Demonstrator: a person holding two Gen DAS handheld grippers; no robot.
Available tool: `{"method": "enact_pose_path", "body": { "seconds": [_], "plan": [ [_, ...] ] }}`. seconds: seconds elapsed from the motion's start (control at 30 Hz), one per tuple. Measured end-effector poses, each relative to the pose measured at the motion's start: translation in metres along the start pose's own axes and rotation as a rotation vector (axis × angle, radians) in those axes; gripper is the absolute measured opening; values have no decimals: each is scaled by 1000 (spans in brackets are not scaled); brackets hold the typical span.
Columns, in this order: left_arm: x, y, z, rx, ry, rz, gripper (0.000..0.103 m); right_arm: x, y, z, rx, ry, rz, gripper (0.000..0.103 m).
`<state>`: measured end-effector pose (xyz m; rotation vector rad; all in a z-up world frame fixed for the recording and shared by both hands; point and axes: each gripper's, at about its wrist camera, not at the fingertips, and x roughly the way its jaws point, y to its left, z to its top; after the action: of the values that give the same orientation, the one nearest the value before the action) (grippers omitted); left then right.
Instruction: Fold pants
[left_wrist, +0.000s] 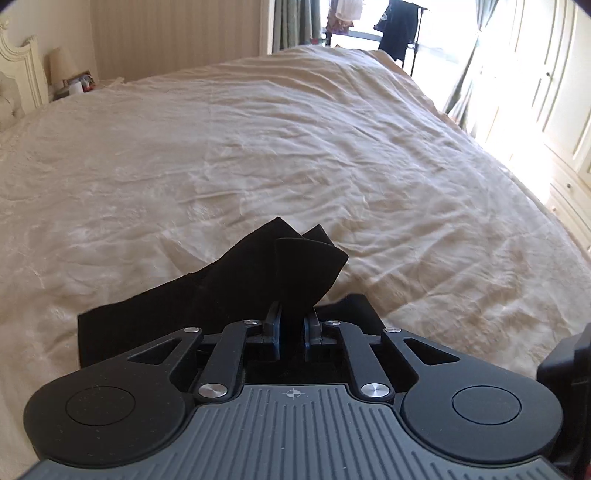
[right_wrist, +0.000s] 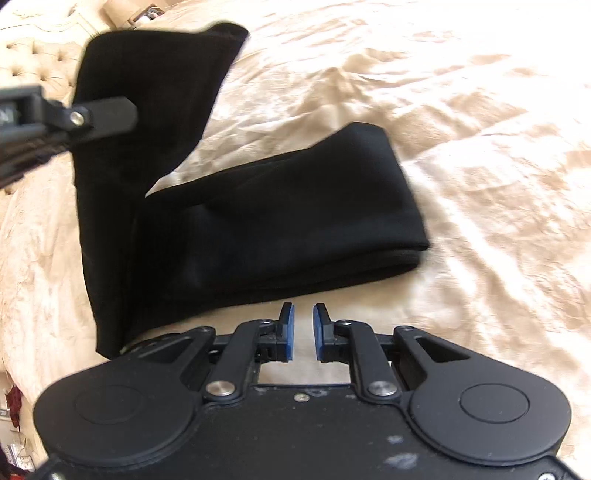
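1. The pants (right_wrist: 258, 221) are black, matte, soft knit or jersey-like cloth, lying on a cream bed cover (right_wrist: 480, 184). In the right wrist view they form a folded thick band, several layers deep, running from lower left to a rounded fold at the right, with a second panel rising from the left end toward the headboard.

2. The band's long axis lies across the right gripper (right_wrist: 303, 332), just ahead of its fingertips and mostly to the left of them; the near edge of the cloth is close to the tips but not between them.

3. The raised panel goes up to the left gripper (right_wrist: 107, 110), which enters from the left edge. In its own view the left gripper (left_wrist: 291, 325) is clenched on a pinch of the pants (left_wrist: 306, 266), with a flap standing up above the blue pads and the rest trailing down to the left.

4. The right gripper's jaws stand a little apart with bare bed cover showing in the gap; it grasps nothing.

5. Judged from this, the left hand carries the fold and is the nearer to the free end; the right sits nearest the lying band's near edge.

6. The bed cover is crumpled and slightly glossy. A tufted headboard (right_wrist: 33, 55) shows beyond the cloth.
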<state>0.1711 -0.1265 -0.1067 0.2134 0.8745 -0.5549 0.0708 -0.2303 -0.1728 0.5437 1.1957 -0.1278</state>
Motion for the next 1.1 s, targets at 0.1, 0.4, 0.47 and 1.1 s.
{"method": "enact_pose_path", "body": {
  "seconds": [0.1, 0.4, 0.47, 1.1],
  "plan": [
    [25, -19, -8, 11, 94, -26, 14, -4, -21, -6, 26, 5, -33, 18],
    [27, -34, -10, 69, 118, -37, 22, -21, -58, -2, 97, -42, -64, 27],
    [23, -38, -11, 122, 101, -41, 24, -25, -62, 3, 106, -59, -78, 28],
    [6, 98, -4, -113, 100, 98, 33, -18, -27, 69, 40, -192, -99, 36]
  ]
}}
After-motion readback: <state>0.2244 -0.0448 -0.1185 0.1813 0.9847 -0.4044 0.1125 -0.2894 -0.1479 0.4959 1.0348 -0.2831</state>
